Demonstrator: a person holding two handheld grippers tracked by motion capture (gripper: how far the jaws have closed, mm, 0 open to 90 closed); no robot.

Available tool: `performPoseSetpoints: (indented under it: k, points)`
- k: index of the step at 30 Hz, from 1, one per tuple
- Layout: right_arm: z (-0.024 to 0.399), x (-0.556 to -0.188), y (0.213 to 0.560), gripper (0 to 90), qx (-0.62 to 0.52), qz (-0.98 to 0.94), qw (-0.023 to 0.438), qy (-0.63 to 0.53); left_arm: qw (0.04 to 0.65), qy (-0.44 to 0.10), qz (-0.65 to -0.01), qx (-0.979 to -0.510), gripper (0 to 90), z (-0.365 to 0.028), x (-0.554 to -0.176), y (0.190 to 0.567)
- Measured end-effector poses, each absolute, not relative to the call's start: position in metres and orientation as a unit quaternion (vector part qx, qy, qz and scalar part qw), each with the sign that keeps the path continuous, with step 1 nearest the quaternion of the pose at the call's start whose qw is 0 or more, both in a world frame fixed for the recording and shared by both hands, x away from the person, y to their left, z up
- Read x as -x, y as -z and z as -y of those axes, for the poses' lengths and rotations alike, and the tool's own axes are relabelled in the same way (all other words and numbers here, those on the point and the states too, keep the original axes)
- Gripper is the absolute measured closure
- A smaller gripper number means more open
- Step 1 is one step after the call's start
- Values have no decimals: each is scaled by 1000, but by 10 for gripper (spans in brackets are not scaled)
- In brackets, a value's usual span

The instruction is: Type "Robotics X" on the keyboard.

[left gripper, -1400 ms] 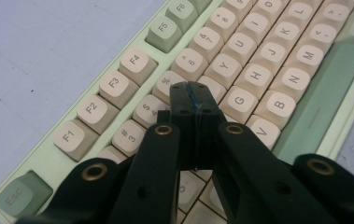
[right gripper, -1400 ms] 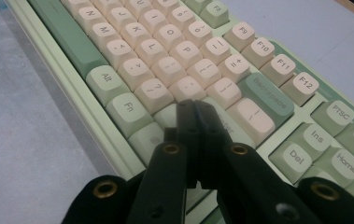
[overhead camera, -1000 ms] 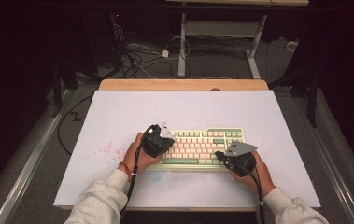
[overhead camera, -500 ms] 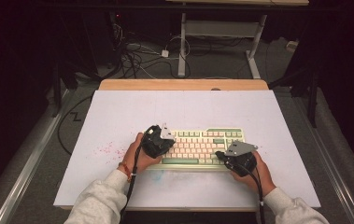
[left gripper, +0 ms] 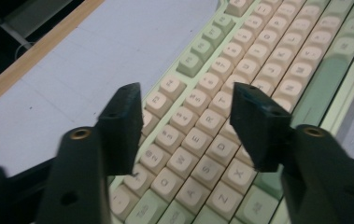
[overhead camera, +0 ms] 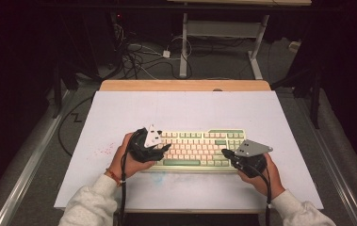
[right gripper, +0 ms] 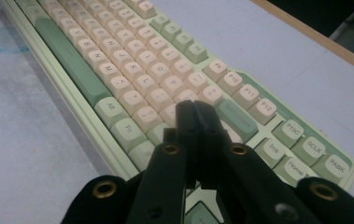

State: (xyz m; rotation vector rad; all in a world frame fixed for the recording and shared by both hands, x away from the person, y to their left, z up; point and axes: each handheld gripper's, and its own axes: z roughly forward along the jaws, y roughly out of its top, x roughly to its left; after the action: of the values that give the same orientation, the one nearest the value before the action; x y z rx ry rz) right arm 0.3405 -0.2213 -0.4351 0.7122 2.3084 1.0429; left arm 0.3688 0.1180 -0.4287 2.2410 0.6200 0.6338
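Left gripper point(left gripper: 184, 126): fingers point(left gripper: 121, 126) spread wide, held over the left letter keys of the keyboard point(overhead camera: 199, 147).
Right gripper point(right gripper: 195, 135): fingers pressed together, poised above the keyboard's right end.
Keyboard: laid on the white table point(overhead camera: 185, 110), near its front edge.
Cables point(overhead camera: 138, 56): piled on the floor beyond the table.

Matt plastic keyboard point(overhead camera: 199, 148), smooth white tabletop point(overhead camera: 185, 108), wooden edge point(overhead camera: 185, 85)

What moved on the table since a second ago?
Nothing moved that I can see. The left gripper hovers open over the left end of the keyboard, and the right gripper sits shut over its right end, both just where they were. Nothing was picked up or let go.
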Motion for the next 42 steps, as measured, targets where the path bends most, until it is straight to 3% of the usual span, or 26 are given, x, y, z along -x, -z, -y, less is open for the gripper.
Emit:
performPoseSetpoints:
  k: [8,23,42]
  points:
    - [225,-338,430,900,-264,-845,252,-390,369,-264,-244,-857,231,-137,-355,435]
    - [221,-344,427,900,-268,-846,245,-391,341,-292,-264,-854,194,-171,-327,457]
    - [169,-377,437,900,-247,-867,228,-368,329,-277,-292,-854,181,-203,-305,474]
